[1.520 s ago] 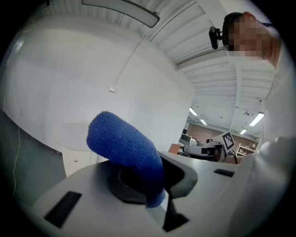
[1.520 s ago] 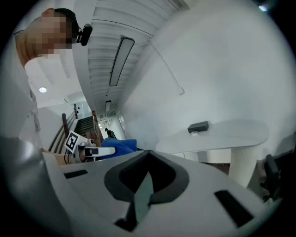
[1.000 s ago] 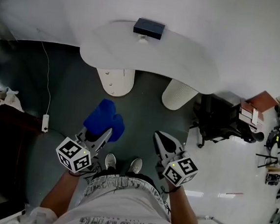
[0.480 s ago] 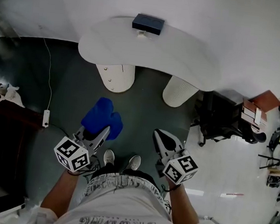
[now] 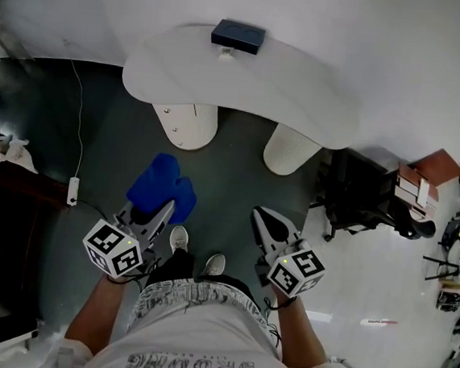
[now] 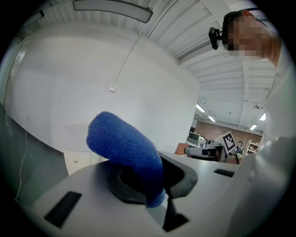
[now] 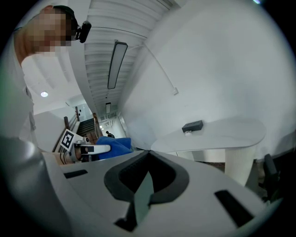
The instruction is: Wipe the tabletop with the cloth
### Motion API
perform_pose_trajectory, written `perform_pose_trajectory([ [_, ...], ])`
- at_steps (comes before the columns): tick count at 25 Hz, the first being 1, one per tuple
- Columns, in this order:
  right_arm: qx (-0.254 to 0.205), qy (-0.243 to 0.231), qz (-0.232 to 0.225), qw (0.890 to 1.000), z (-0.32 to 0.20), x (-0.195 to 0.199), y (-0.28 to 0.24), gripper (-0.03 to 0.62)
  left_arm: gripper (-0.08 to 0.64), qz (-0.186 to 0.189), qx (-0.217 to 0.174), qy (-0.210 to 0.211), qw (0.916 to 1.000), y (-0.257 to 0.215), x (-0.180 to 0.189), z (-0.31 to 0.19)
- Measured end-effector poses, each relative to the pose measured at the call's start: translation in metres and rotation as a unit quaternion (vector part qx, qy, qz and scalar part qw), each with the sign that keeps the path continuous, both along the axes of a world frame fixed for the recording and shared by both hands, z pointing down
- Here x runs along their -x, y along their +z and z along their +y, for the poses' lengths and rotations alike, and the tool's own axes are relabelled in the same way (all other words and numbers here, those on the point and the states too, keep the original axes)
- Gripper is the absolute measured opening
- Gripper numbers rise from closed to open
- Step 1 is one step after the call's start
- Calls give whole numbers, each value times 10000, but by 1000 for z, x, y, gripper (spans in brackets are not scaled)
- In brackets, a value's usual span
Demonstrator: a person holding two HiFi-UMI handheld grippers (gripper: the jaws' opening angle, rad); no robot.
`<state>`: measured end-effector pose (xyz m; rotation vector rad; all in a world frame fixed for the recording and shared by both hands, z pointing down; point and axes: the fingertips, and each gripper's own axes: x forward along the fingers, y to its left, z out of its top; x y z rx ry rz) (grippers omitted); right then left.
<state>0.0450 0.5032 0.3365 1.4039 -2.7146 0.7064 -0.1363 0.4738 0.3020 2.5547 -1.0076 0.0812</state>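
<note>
Nubbly blue terry cloth (image 6: 122, 143); smooth matt white tabletop (image 5: 248, 80) over finely ribbed pale legs (image 5: 292, 153); dull dark floor (image 5: 238, 188)

Under your feet lies a dark grey floor (image 5: 237, 190); to your right it gives way to pale, glossy flooring (image 5: 383, 275). Ahead stands a white table (image 5: 304, 89) with a curved edge, set on two ribbed white pedestals (image 5: 187, 126) — a flat dark box (image 5: 238, 36) sits near its far edge, with the white wall (image 5: 374, 31) beyond. A black office chair (image 5: 358, 201) stands just right of the table. On your left a thin white cable (image 5: 72, 191) trails down the floor. Overhead, the right gripper view shows a long light fixture (image 7: 115, 65) on a ribbed ceiling (image 7: 134, 18).
</note>
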Motion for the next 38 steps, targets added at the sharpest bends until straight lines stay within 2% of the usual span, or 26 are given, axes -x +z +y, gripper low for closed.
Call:
perform_pose_trajectory([
  [8, -8, 35, -41, 10000, -22, -19, 1, 8, 67, 34, -88, -123, 9999, -3, -7, -26],
  [19, 115, 100, 38, 9999, -64, -19, 9, 8, 67, 114, -69, -77, 9999, 7, -9, -72],
  [38, 389, 216, 112, 9989, -204, 43, 19, 8, 67, 260, 208, 85, 9994, 28, 44, -218],
])
